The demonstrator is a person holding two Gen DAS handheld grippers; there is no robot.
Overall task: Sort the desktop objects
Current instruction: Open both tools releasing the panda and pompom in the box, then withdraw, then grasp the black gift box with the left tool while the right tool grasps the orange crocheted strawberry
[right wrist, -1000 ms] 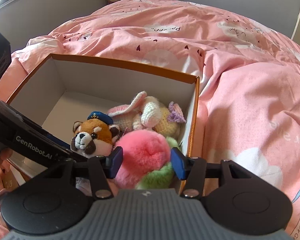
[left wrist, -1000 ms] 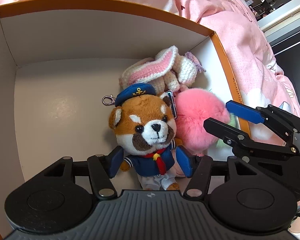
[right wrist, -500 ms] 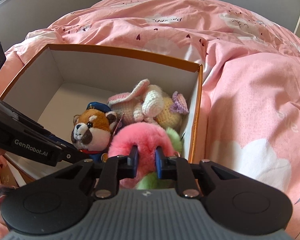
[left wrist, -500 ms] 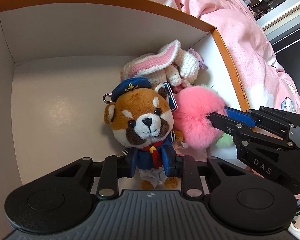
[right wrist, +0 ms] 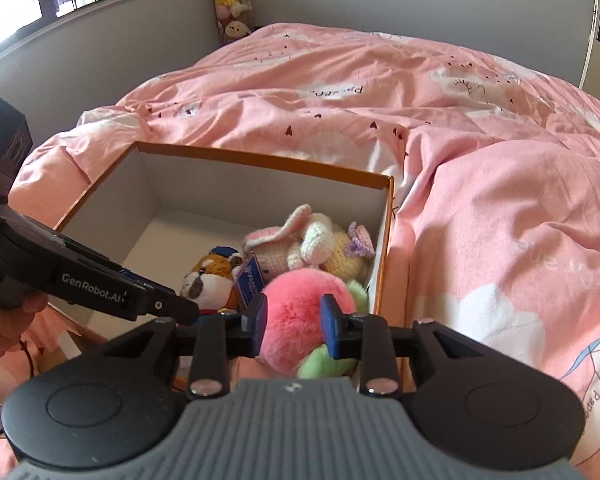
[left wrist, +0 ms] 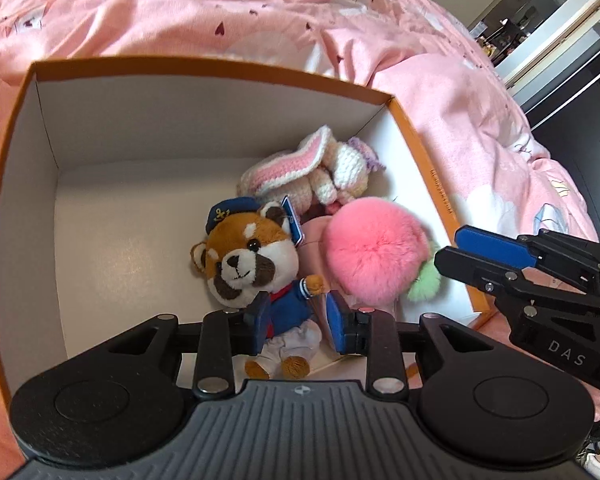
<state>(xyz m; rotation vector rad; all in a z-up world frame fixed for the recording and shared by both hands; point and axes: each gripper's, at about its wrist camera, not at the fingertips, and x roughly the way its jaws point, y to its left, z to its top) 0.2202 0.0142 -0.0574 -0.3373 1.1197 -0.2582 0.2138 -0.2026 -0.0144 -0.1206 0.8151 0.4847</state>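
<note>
An orange-rimmed cardboard box [left wrist: 220,68] [right wrist: 260,160] lies on a pink bed. Inside it are a red panda plush in a sailor suit [left wrist: 252,256] [right wrist: 208,276], a pink pompom [left wrist: 376,252] [right wrist: 300,312] with a green tuft, and a crochet bunny [left wrist: 300,168] [right wrist: 300,244]. My left gripper [left wrist: 300,320] [right wrist: 188,310] straddles the panda's body. Its jaws are opening, with a gap showing at the right pad. My right gripper [right wrist: 294,322] [left wrist: 448,248] is also opening. In the left wrist view its fingertips sit just right of the pompom, off the fur.
The pink duvet [right wrist: 480,160] spreads around the box on the far and right sides. A window and a grey wall with a column of plush toys [right wrist: 232,0] lie beyond the bed. A doorway [left wrist: 540,20] shows at the upper right. A person's hand [right wrist: 4,324] holds the left gripper.
Both grippers closed on their toys half a second ago and have since part-opened. Both pulled back and up from the box. The right fingertips drew out of the pompom.
</note>
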